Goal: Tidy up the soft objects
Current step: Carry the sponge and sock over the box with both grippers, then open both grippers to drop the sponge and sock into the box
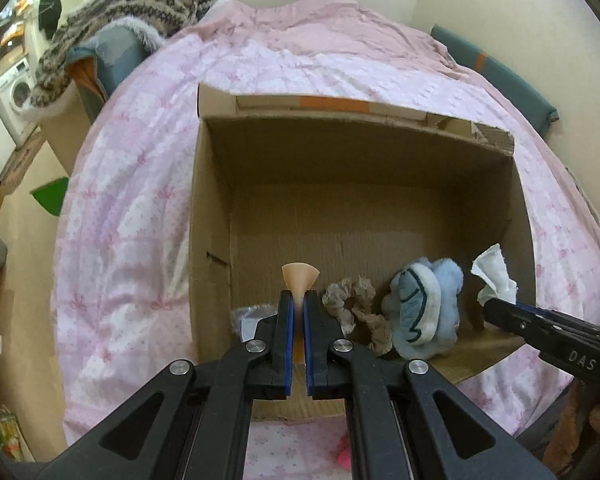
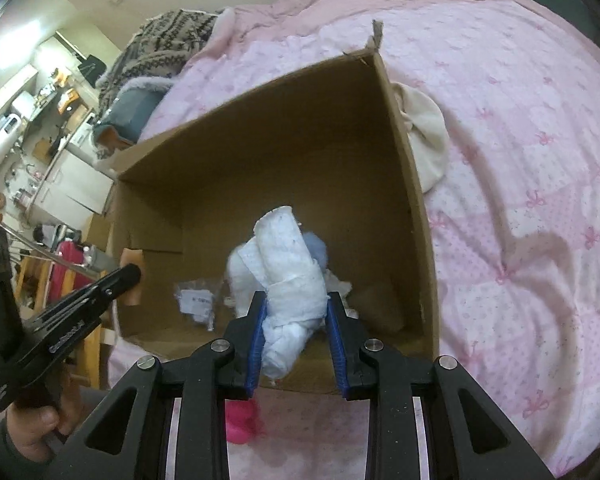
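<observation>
An open cardboard box point(image 1: 212, 208) point(image 2: 416, 184) stands on a pink bedspread. My left gripper point(image 1: 299, 296) is shut on a thin peach-coloured pad point(image 1: 300, 276), held over the box's near left part; the same gripper point(image 2: 134, 276) and peach pad point(image 2: 132, 258) show at the left of the right wrist view. My right gripper point(image 2: 296, 300) is shut on a rolled white cloth point(image 2: 284, 264), held above the box's near right; that gripper point(image 1: 490, 310) and the white cloth point(image 1: 494, 276) also show in the left wrist view. Inside lie a beige scrunchie point(image 1: 356, 308), a fluffy blue-and-white soft thing point(image 1: 424, 304) and a clear plastic packet point(image 2: 196, 300).
The pink bedspread point(image 1: 132, 200) point(image 2: 532, 160) surrounds the box. A cream cloth point(image 2: 424, 136) lies against the box's outer right wall. A bright pink item point(image 2: 242, 420) lies on the bed just before the box. A patterned furry blanket point(image 1: 132, 4) is heaped at the far left.
</observation>
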